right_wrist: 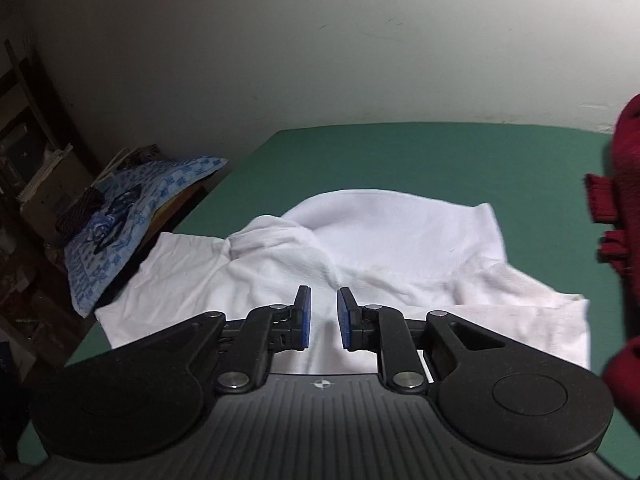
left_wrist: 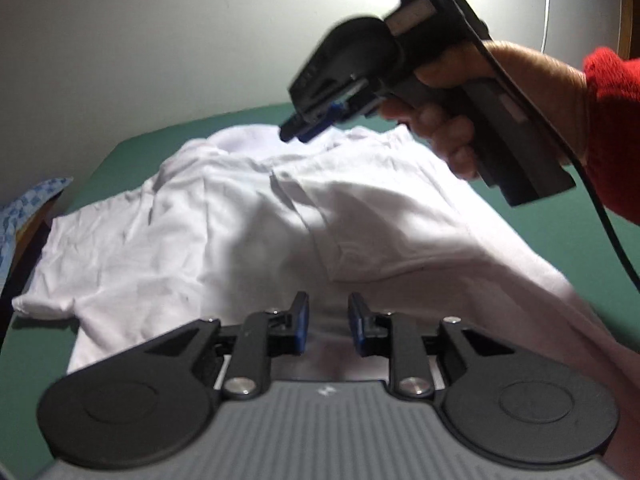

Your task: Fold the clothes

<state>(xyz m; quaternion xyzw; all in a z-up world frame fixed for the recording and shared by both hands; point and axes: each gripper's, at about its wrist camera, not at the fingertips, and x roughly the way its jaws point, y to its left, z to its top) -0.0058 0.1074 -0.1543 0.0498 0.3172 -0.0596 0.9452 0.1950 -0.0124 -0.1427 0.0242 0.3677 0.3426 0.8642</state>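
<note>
Blue-padded fingers of your left hand-held gripper [left_wrist: 328, 322] fill the bottom of the left wrist view, spread apart with nothing between them, low over the crumpled white cotton T-shirt [left_wrist: 224, 236].

The shirt lies on the green-covered desk [left_wrist: 580, 236], partly doubled over, with ridges through the middle and one sleeve flat at lower left of frame.

Your right hand-held gripper [left_wrist: 298, 130] hangs at upper centre above the shirt's far edge. From here its jaws look nearly together, but the right wrist view shows them parted and empty [right_wrist: 323, 318].

Risks:
- Pinching on a ridge could catch two layers, dragging the fold askew.
- The shirt's left edge sits near the desk edge; a leftward pull could slide it off toward the blue patterned cloth [right_wrist: 132, 208].
- The trailing black cable [left_wrist: 608, 216] could snag the fabric.
</note>
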